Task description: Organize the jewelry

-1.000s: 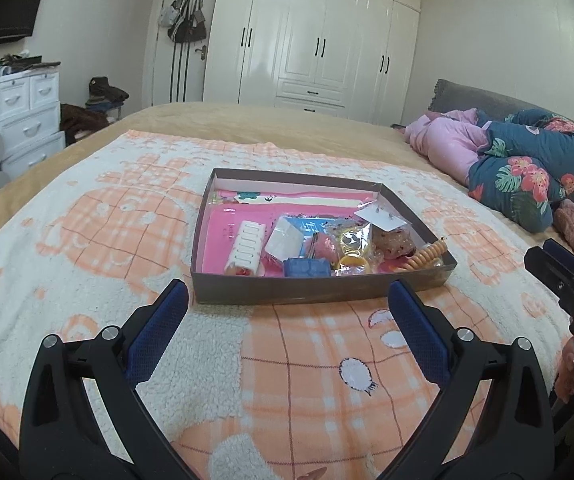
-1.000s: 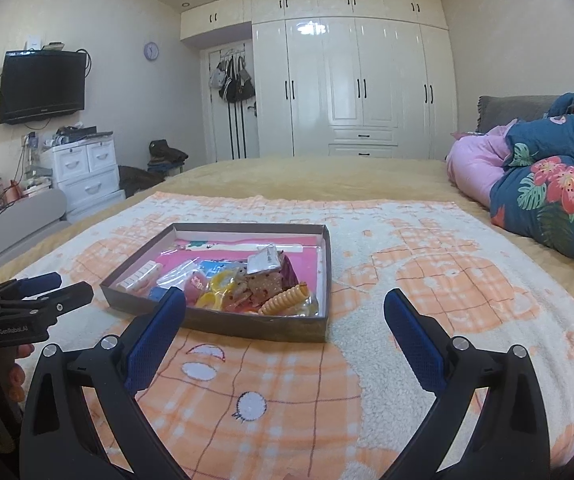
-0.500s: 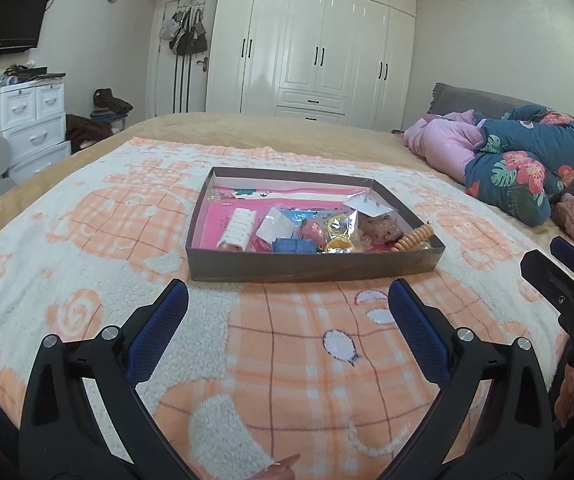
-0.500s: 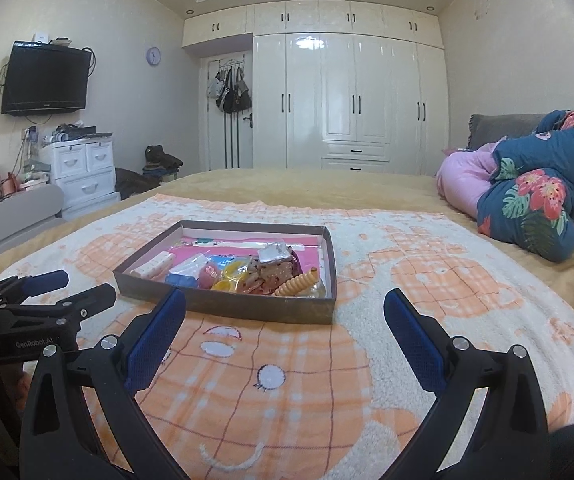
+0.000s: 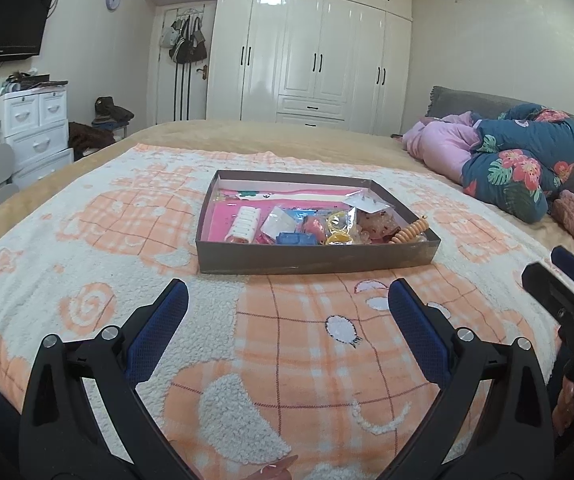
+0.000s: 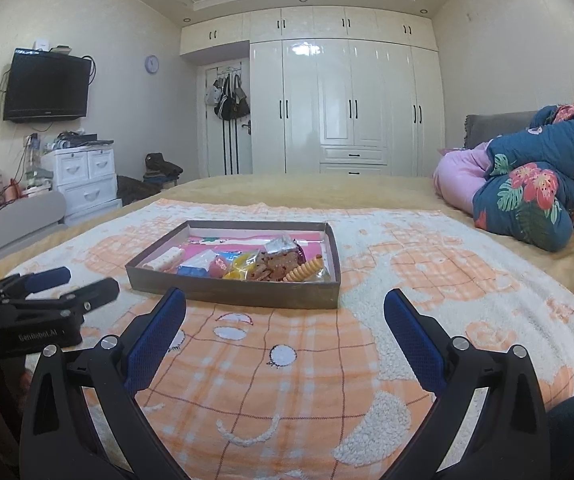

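From the left wrist view, the left gripper [image 5: 287, 306] is hovering wide open and empty, the jewelry tray [image 5: 315, 258] sitting at twelve o'clock, while the right wrist view is showing the right gripper [image 6: 285, 314] equally spread, holding nothing, with the tray's pieces lying jumbled inside, fitting either sorting ahead or everything gathered.

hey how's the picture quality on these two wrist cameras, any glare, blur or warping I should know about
Left wrist view: strong fisheye bending, dark corners, glare on the glossy wardrobe; the tray is sharp, and the right gripper looks slightly soft at the frame edge. Right wrist view: same warping, ceiling-light reflections on the wardrobe, even lighting, the tray clear.
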`<act>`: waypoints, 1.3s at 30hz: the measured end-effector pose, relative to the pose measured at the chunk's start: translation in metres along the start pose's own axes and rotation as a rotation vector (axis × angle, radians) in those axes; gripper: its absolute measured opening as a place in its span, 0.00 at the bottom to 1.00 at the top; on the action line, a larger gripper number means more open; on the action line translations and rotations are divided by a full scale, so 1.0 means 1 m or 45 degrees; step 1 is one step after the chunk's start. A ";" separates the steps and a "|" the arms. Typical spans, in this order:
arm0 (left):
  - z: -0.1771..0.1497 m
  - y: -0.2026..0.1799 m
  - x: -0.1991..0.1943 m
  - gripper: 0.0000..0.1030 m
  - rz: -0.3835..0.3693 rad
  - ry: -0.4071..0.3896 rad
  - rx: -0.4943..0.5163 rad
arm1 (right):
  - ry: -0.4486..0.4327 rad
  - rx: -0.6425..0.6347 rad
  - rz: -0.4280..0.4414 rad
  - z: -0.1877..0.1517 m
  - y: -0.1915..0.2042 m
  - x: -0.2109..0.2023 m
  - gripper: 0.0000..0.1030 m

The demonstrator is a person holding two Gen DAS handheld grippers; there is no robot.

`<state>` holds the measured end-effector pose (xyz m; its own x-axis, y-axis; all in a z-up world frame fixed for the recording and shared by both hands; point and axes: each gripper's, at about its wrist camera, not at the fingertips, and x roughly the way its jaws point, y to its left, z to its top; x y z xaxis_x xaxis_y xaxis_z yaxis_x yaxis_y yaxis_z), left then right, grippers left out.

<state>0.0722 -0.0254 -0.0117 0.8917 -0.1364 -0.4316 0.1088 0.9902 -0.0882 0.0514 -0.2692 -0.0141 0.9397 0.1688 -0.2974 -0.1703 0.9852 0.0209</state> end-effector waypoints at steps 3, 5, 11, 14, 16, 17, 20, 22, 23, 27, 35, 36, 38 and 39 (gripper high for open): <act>0.000 0.002 0.001 0.89 0.008 0.000 -0.006 | 0.024 0.011 0.006 -0.002 -0.003 0.005 0.94; 0.000 0.001 0.001 0.89 0.012 0.001 -0.002 | 0.015 0.010 -0.002 -0.002 -0.003 0.005 0.94; -0.001 0.002 0.002 0.89 0.016 0.007 -0.002 | 0.002 0.018 -0.015 -0.002 -0.005 0.005 0.94; -0.001 0.003 0.003 0.89 0.019 0.016 -0.004 | 0.001 0.017 -0.013 -0.002 -0.005 0.005 0.94; -0.001 0.004 0.003 0.89 0.022 0.016 -0.003 | 0.006 0.020 -0.013 -0.002 -0.006 0.006 0.94; -0.001 0.004 0.003 0.89 0.021 0.016 -0.003 | 0.005 0.020 -0.015 -0.002 -0.006 0.005 0.94; -0.001 0.004 0.003 0.89 0.022 0.015 0.000 | 0.004 0.020 -0.016 -0.001 -0.005 0.005 0.94; -0.001 0.003 0.003 0.89 0.023 0.015 0.001 | 0.005 0.019 -0.016 -0.001 -0.005 0.005 0.94; -0.001 0.004 0.003 0.89 0.022 0.015 0.001 | 0.005 0.021 -0.014 -0.001 -0.005 0.005 0.94; -0.001 0.003 0.003 0.89 0.021 0.016 0.001 | 0.006 0.023 -0.013 -0.001 -0.005 0.005 0.94; -0.001 0.003 0.004 0.89 0.026 0.015 0.003 | 0.004 0.022 -0.014 -0.001 -0.005 0.005 0.94; -0.001 0.003 0.004 0.89 0.023 0.017 0.002 | 0.005 0.021 -0.012 -0.001 -0.005 0.005 0.94; -0.002 0.003 0.003 0.89 0.024 0.017 0.003 | 0.004 0.018 -0.015 -0.001 -0.005 0.005 0.94; -0.002 0.002 0.004 0.89 0.024 0.018 0.004 | 0.005 0.020 -0.014 -0.001 -0.006 0.005 0.94</act>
<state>0.0750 -0.0236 -0.0148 0.8874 -0.1179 -0.4457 0.0931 0.9927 -0.0773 0.0568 -0.2740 -0.0166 0.9402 0.1579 -0.3018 -0.1553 0.9873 0.0328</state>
